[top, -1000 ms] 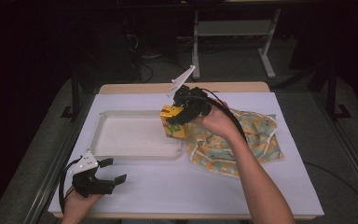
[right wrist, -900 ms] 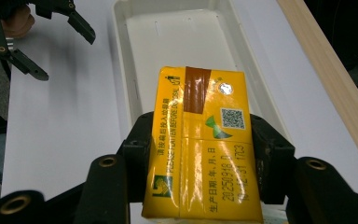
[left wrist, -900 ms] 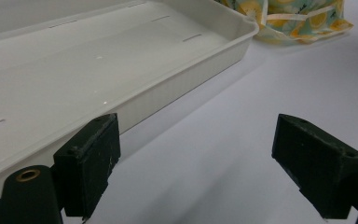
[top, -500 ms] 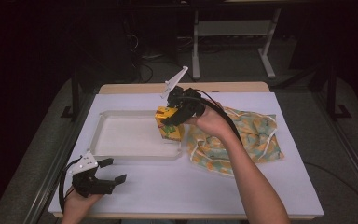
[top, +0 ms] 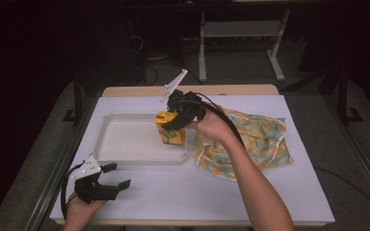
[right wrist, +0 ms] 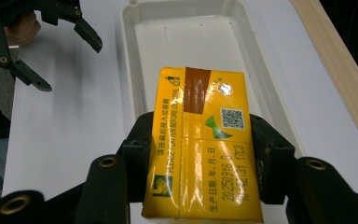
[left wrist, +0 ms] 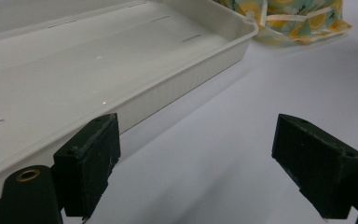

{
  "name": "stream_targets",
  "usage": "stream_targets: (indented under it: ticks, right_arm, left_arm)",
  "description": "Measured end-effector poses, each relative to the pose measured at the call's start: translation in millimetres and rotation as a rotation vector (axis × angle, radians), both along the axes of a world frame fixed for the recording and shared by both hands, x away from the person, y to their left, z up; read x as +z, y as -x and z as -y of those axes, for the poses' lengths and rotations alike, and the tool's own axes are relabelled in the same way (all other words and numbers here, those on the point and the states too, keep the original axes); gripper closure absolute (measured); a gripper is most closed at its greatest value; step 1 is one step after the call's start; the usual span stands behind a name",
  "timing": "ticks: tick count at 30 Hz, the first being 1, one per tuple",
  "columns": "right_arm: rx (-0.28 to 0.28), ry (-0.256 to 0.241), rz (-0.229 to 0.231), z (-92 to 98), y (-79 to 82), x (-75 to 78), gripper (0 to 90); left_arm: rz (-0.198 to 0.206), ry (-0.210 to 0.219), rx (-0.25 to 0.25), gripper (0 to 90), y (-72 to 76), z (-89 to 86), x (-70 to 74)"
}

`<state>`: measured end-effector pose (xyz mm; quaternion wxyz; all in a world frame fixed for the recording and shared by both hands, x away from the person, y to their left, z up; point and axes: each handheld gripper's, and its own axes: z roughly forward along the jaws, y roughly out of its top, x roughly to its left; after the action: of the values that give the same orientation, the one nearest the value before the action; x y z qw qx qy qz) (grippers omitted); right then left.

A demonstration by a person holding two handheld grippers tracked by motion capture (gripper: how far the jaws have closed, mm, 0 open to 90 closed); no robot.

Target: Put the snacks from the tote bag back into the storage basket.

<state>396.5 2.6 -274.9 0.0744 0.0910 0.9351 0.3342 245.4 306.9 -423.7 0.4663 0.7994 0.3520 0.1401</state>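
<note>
White sheeting covers the table [top: 250, 192], dark floor beyond. The right gripper [top: 173, 126] has its fingers clamped on the sides of a yellow carton [right wrist: 201, 140], held over the right end of the tray [top: 125, 142] — whether it touches the tray floor I cannot tell. The step looks like placing: next comes lowering it flat inside the rim, then releasing. The left gripper [top: 117, 176] rests near the table's front edge, fingers spread wide and holding nothing. A patterned bag [top: 250, 139] lies just right of the tray.
</note>
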Motion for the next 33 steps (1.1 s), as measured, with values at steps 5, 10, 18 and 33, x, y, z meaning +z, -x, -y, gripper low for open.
stream_targets:
  ticks: [5,10,18,33]
  right_arm:
    - [0.008,0.002,0.000,-5.7,-1.7,-2.5,49.3]
    - [0.019,0.008,-0.011,-13.6,-3.2,-6.9,49.3]
    - [0.030,0.007,-0.024,-23.5,-5.0,-12.7,49.3]
    - [0.050,0.028,-0.026,-36.0,-8.3,-23.8,49.3]
  left_arm:
    - [0.000,0.001,-0.001,14.7,-0.1,0.0,0.1]
    - [-0.001,0.007,0.001,14.8,0.2,-0.1,0.0]
    - [-0.003,0.008,0.001,14.8,0.3,-0.4,0.1]
    - [-0.009,0.008,0.005,14.8,0.8,-0.6,0.4]
